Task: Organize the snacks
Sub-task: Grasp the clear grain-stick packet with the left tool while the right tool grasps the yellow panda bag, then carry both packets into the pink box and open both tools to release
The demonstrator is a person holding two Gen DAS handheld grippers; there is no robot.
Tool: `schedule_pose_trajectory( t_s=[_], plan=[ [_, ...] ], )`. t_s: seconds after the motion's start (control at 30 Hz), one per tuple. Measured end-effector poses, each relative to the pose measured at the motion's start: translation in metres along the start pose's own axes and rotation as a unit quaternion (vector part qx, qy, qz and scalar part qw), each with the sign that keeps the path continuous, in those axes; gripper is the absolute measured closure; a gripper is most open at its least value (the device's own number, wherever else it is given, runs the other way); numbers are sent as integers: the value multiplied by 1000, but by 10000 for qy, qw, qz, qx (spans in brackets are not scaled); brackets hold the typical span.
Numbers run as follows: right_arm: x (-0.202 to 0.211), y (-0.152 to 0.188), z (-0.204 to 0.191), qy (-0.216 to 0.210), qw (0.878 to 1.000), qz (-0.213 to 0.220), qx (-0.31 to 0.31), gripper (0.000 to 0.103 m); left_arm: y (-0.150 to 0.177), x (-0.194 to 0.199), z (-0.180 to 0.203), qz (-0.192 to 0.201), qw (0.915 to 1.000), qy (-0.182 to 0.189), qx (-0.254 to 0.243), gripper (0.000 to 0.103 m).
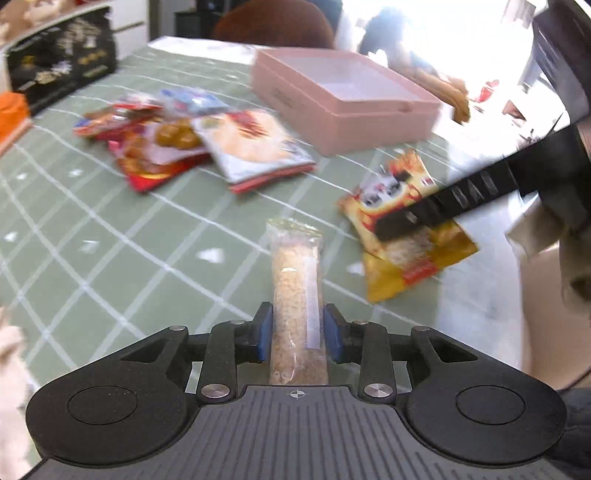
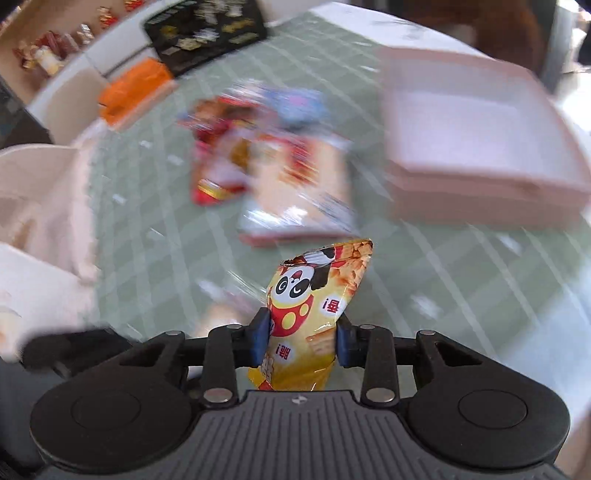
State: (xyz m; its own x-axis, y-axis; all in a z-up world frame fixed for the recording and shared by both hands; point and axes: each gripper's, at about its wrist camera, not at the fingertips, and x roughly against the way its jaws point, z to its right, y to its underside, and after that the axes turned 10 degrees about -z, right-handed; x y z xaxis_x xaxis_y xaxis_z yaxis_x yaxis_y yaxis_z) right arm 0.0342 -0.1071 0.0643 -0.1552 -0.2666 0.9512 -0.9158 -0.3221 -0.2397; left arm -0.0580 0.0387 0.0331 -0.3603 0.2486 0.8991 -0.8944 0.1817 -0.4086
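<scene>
My left gripper [image 1: 297,326] is shut on a clear-wrapped cereal bar [image 1: 295,291], which stands upright between the blue pads above the green checked tablecloth [image 1: 110,236]. My right gripper [image 2: 301,338] is shut on a yellow panda snack bag [image 2: 314,302]; in the left wrist view the same bag [image 1: 406,236] hangs at the right with a black finger [image 1: 436,206] across it. An open pink box [image 1: 343,99] sits at the far side; it also shows in the right wrist view [image 2: 480,173]. A pile of snack packets [image 1: 192,136] lies left of the box, and it shows blurred in the right wrist view [image 2: 273,155].
A black printed bag [image 1: 62,62] and an orange box [image 1: 11,110] stand at the far left edge. A brown chair back [image 1: 273,22] is behind the table. A beige chair [image 2: 40,192] is at the left in the right wrist view. The right wrist view is motion-blurred.
</scene>
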Motion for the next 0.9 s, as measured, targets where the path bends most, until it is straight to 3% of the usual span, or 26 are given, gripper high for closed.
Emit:
schedule_pose_trajectory(
  t_s=[0.07,0.17,0.23,0.3,0.47,0.6,0.73,0.9],
  plan=[
    [2,23,23,141,9998,7,-109,69,-3,-4,9,-60,10000,46,7,67],
    [9,47,50,172,9992,231,-261,65,-14,-9,15,-108,9995,-275,59,65],
    [14,61,60,478,9974,450,-288,58,-17,-10,15,-124,9988,-437,170,65],
    [17,71,64,642,9957,612,-273,51,-18,-10,14,-145,9984,-462,299,66],
    [17,87,75,527,9939,743,-620,47,-19,-11,18,-143,9988,-405,235,59],
    [22,100,68,921,9870,1216,-504,47,-18,-14,20,-83,9990,-367,236,56],
    [29,105,80,662,9867,1378,-557,46,-19,-15,19,-28,9993,-250,266,52],
    [21,97,84,537,9887,1147,-808,43,-18,-16,22,18,9992,-289,280,52]
  ],
)
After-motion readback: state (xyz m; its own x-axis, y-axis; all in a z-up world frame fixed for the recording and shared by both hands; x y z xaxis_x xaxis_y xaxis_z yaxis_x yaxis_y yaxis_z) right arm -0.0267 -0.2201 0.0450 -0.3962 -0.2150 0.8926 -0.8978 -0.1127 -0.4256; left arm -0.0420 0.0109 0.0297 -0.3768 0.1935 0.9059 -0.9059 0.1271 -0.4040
